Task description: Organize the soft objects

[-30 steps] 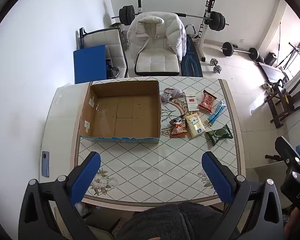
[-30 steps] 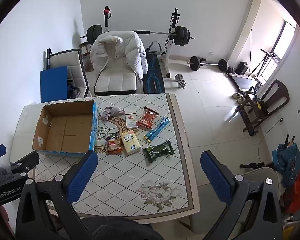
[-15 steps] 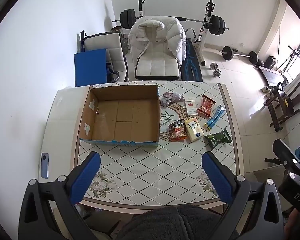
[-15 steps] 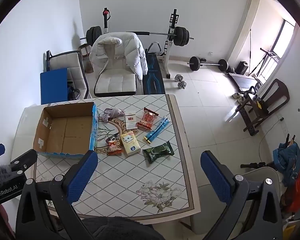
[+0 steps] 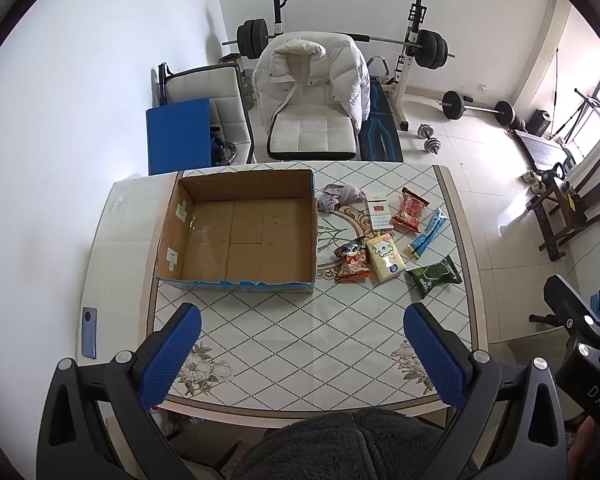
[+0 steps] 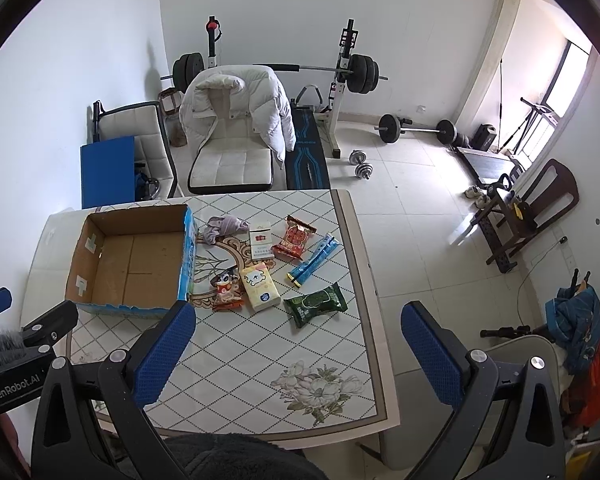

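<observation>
An empty open cardboard box (image 5: 236,236) (image 6: 130,258) sits on the tiled table (image 5: 292,328) at the left. To its right lie a crumpled grey cloth (image 5: 338,195) (image 6: 224,227), a white-red pack (image 5: 379,212), a red snack bag (image 5: 410,210), a blue tube pack (image 5: 427,233), a yellow tissue pack (image 5: 386,258) (image 6: 259,286), a small cartoon snack bag (image 5: 352,260) and a green packet (image 5: 434,276) (image 6: 315,304). My left gripper (image 5: 300,350) and right gripper (image 6: 298,348) are open, empty, high above the table's near side.
A phone (image 5: 89,332) lies on the table's left near edge. Beyond the table stand a white chair with a puffy coat (image 5: 312,92), a blue panel (image 5: 179,136) and a barbell rack (image 5: 412,48). Dumbbells (image 6: 360,164) lie on the floor at the right.
Both grippers have drawn back and up from the table, so the table and objects look smaller and farther. Both stay open. Nothing on the table has moved.
</observation>
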`<state>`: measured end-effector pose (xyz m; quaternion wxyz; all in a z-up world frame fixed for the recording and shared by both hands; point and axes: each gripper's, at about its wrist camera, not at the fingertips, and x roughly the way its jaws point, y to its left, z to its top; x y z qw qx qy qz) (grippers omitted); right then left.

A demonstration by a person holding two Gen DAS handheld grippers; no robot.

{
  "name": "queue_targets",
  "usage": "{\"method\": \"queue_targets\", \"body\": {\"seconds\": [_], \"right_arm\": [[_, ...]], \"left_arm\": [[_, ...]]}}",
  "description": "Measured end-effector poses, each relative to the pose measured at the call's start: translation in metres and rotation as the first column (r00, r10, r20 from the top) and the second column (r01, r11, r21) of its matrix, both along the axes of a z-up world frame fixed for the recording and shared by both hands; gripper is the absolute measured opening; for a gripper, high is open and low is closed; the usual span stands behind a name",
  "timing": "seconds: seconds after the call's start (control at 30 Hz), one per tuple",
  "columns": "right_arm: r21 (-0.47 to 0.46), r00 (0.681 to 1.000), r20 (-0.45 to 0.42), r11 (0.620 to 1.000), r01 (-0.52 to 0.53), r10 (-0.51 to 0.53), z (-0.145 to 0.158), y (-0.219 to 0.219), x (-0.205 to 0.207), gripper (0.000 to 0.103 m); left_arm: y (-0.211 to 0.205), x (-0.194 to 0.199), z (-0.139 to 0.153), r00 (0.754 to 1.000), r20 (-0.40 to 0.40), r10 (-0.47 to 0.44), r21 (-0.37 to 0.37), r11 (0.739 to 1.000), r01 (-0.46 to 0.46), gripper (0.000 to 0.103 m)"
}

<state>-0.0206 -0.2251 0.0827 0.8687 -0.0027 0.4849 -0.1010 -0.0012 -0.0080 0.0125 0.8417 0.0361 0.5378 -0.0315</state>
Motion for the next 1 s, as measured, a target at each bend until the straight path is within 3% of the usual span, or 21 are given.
{"method": "queue_targets", "body": {"seconds": [1.0], "right_arm": [[0.001,0.999,0.028,1.000,0.021,-0.021,0.007,-0.012,-0.010,0.103]], "left_arm": [[-0.010,-0.003,0.006,1.000,0.013,-0.006,-0.013,1.000,0.006,0.103]]}}
